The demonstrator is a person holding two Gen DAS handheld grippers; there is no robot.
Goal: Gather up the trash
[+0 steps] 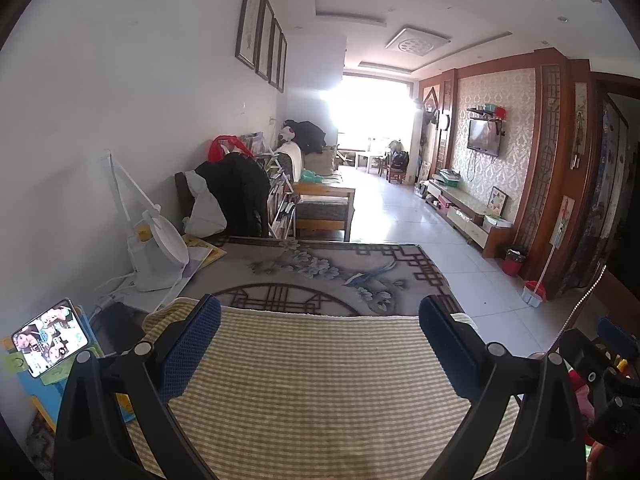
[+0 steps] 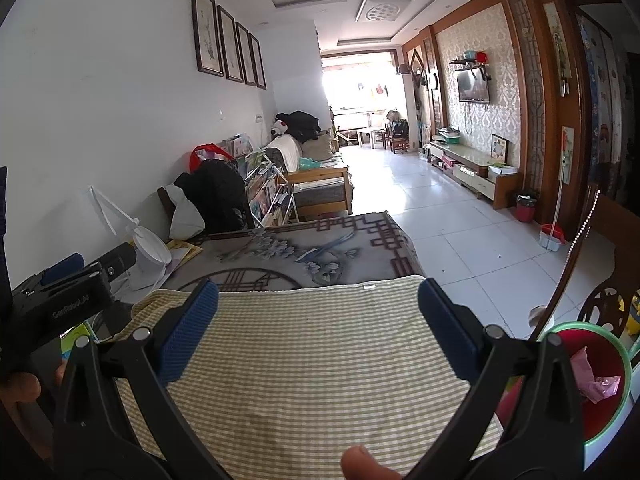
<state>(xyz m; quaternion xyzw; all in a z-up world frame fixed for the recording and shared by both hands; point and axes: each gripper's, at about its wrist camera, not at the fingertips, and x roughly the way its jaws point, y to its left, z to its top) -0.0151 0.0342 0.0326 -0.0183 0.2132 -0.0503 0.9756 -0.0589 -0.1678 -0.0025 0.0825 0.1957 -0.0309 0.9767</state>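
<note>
1. My left claw (image 1: 320, 336) is spread wide and empty above the yellow checked cloth (image 1: 320, 392) on the tabletop (image 1: 328, 276).
2. My right claw (image 2: 318, 320) is likewise spread wide with nothing between its blue pads (image 2: 188, 328), over the same cloth.
3. The red bin (image 2: 600, 400) with a green rim sits just to the right of my right claw, at the cloth's edge.
4. Crumpled pink trash (image 2: 596, 376) lies inside that bin.
5. A lit phone (image 1: 50, 338) stands propped at the far left.

A matt woven checked cloth (image 2: 304, 344) overlies a soft printed blanket (image 2: 304, 248), beside glossy floor tiles (image 2: 460, 220) and a smooth red plastic bin (image 2: 616, 364) holding crinkled pink wrappers (image 2: 596, 380).
</note>
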